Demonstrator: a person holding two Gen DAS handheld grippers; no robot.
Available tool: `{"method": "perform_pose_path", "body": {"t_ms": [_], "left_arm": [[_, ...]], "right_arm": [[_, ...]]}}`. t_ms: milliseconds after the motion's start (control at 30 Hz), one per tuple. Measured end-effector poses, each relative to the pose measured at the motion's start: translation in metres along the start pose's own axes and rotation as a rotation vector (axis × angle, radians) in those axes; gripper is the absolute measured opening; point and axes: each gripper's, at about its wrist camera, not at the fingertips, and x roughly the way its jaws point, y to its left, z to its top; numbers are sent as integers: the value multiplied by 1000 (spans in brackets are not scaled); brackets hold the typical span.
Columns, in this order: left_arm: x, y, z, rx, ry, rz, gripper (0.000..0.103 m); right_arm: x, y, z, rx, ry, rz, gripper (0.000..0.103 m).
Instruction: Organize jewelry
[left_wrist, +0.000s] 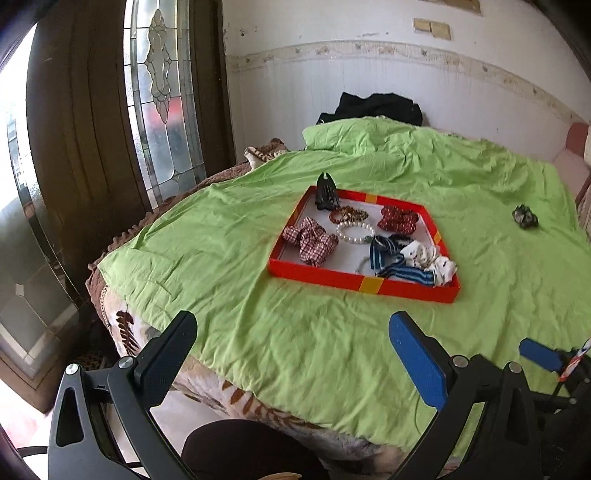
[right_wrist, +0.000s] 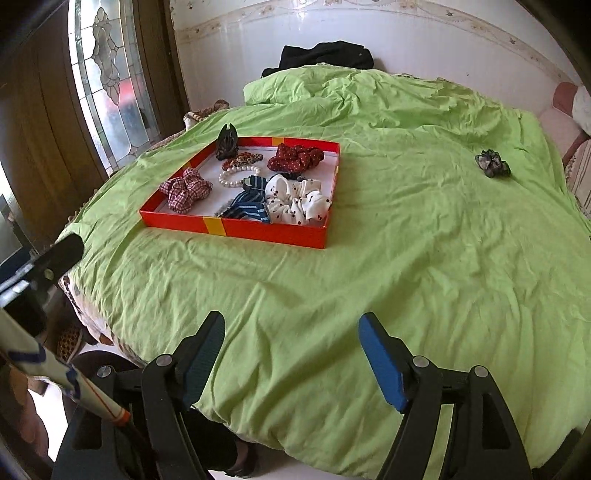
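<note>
A shallow red tray (left_wrist: 325, 277) (right_wrist: 236, 228) sits on the green bedsheet. It holds a plaid scrunchie (left_wrist: 310, 240) (right_wrist: 186, 189), a red dotted scrunchie (left_wrist: 398, 218) (right_wrist: 295, 157), a white dotted scrunchie (left_wrist: 430, 258) (right_wrist: 297, 201), a blue striped bow (left_wrist: 400, 266) (right_wrist: 245, 208), a pearl bracelet (left_wrist: 354, 232) (right_wrist: 236, 176), a beaded bracelet (left_wrist: 349, 214) and a black claw clip (left_wrist: 326, 194) (right_wrist: 226, 142). A dark scrunchie (left_wrist: 524, 216) (right_wrist: 493, 163) lies alone on the sheet at the right. My left gripper (left_wrist: 291, 343) and right gripper (right_wrist: 291, 343) are open and empty, near the bed's front edge.
The green sheet (left_wrist: 295, 332) (right_wrist: 406, 258) covers a bed beside a white wall. A dark garment (left_wrist: 376, 105) (right_wrist: 325, 53) lies at the head. A glass-panelled door (left_wrist: 162, 92) stands left. The bed's front edge drops off below the grippers.
</note>
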Motion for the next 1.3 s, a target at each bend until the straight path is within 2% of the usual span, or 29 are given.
{"method": "perform_pose_path", "body": {"t_ms": [200,633,1300], "left_arm": [[0,-10,-5,37,-6,28,103],[12,-19,-9,52,38,28,103],[25,-18,-16,64,70,-7,103]], "right_arm": [[0,-6,0,22,1,-11,80],[4,-10,-1,32,7,-23,80],[11,-8,-1,25,15,-61,80]]}}
